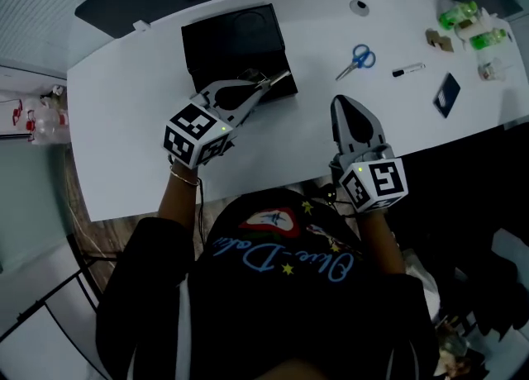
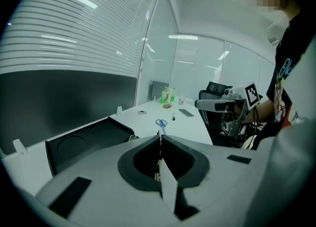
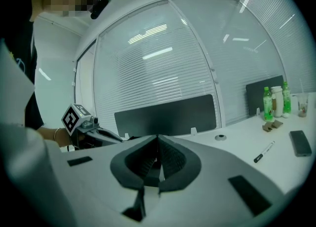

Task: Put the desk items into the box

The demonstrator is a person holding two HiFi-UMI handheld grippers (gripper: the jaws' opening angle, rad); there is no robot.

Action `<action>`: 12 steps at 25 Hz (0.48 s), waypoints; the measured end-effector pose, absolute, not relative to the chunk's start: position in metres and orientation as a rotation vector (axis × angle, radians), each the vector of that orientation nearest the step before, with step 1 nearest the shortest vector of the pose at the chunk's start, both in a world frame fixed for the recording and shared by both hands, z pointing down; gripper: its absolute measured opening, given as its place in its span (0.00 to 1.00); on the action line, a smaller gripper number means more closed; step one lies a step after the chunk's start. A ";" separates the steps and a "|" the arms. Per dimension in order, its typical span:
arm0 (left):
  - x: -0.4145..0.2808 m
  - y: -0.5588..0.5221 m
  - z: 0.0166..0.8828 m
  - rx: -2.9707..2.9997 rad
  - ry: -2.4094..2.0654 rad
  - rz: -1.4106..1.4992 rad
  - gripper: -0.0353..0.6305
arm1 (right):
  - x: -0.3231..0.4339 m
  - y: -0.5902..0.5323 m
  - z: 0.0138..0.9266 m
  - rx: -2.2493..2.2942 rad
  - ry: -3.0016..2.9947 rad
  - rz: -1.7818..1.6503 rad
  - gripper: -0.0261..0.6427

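White curved desk (image 1: 149, 122) in a glass-walled office.

Head view: one box (image 1: 235, 44), black and shallow, is sitting at the desk's far left. The left gripper (image 1: 266, 83) is hovering at the box's near right corner. Something pale is showing at its tip, and I cannot tell if it is held. The right gripper (image 1: 340, 104) is hanging closed over bare desk. Well to the right are lying one scissors (image 1: 357, 58), one pen (image 1: 408, 69) and one phone (image 1: 447, 94). At the far end two green bottles (image 1: 459, 15) are standing near one brown block (image 1: 438, 40).

Left gripper view: its jaws are meeting at the tips. The box is lying to the left and the scissors straight beyond.

Right gripper view: its jaws are pressing together on nothing. One white bottle (image 3: 275, 100) is standing between the green ones, with one cup (image 3: 302, 105) beside them.

Handling, as I am judging it:
- **Scissors:** stiff and light; best taken at the pivot.
- **Pen:** slim and likely to roll; best pinched mid-barrel.
- **Phone:** flat, slick and fragile; best taken by its long edges.
- **Bottles:** thin plastic that may dent; best held low on the body.
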State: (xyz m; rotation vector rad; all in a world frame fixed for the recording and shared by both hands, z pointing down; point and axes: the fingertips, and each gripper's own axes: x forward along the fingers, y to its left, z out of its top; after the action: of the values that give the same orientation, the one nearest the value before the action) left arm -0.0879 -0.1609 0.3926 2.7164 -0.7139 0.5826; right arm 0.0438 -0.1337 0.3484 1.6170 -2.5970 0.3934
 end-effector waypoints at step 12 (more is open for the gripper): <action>-0.091 -0.172 0.429 2.730 -0.513 0.754 0.08 | 0.018 -0.138 0.355 1.618 -2.572 0.404 0.06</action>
State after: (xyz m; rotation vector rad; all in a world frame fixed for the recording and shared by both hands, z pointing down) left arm -0.0909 -0.1720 0.4289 2.7303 -0.5133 0.7542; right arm 0.0180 -0.1381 0.3548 1.6181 -2.5719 0.4043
